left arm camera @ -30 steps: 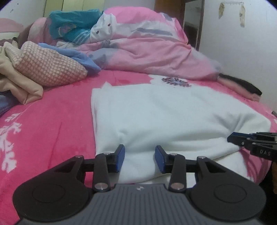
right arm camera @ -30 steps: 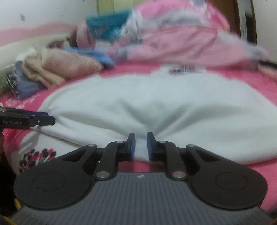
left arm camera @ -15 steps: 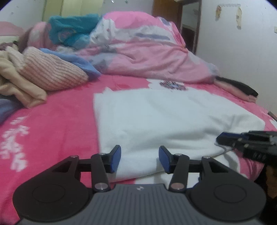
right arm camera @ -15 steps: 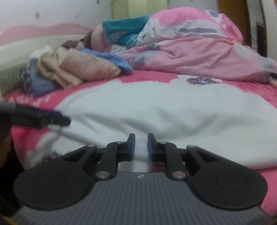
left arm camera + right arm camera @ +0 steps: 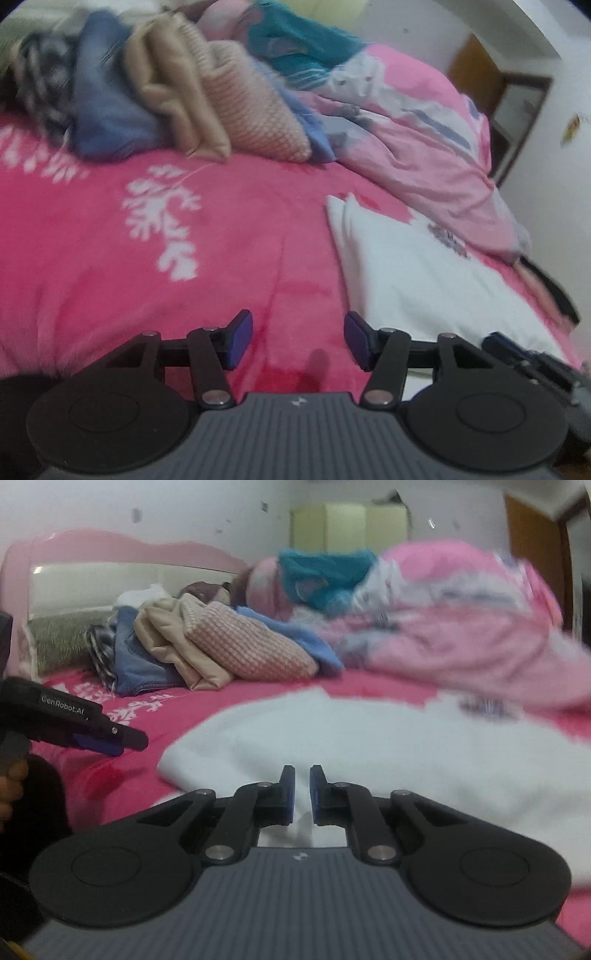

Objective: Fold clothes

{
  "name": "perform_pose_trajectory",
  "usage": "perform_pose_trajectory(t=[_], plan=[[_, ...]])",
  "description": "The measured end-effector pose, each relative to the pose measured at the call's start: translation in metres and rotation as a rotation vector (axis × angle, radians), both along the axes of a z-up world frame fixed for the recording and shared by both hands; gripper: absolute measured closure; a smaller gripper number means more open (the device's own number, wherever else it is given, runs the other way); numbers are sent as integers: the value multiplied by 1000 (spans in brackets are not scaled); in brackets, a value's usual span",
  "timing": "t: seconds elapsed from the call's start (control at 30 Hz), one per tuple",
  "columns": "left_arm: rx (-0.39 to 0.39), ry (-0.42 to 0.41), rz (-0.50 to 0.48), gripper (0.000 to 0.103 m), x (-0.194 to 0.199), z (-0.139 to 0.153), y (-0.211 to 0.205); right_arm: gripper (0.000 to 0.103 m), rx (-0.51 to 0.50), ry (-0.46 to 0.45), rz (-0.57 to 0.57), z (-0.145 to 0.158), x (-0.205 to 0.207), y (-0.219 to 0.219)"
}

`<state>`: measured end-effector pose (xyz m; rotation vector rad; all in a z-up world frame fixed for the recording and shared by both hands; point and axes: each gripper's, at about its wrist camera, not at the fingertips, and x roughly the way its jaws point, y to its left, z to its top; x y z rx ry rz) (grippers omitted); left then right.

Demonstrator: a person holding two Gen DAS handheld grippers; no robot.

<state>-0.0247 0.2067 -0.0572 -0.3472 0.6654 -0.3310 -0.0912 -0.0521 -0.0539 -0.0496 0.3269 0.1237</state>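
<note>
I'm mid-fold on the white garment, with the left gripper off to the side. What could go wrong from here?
1. The right gripper is nearly shut at the white garment's near edge; I cannot tell whether it pinches cloth, so a pull may slip.
2. The left gripper is open over bare pink bedspread, so that side would drag unsupported and skew the fold.
3. The clothes pile sits close behind; a wide sweep might disturb it.

Folded garment (image 5: 388,746) on the bedspread (image 5: 110,258), right of centre; pile of clothes (image 5: 207,653) behind-left; quilt (image 5: 461,646) behind-right.
</note>
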Motion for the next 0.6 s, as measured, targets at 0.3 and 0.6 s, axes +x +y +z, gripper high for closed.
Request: perform_pose_trajectory(t=[0.3, 0.6], plan=[[-22, -36, 11, 47, -3, 5, 7, 100, -28, 9, 62, -17, 19, 53], [1, -119, -76, 43, 4, 21, -36, 100, 194, -18, 178, -16, -2, 38]])
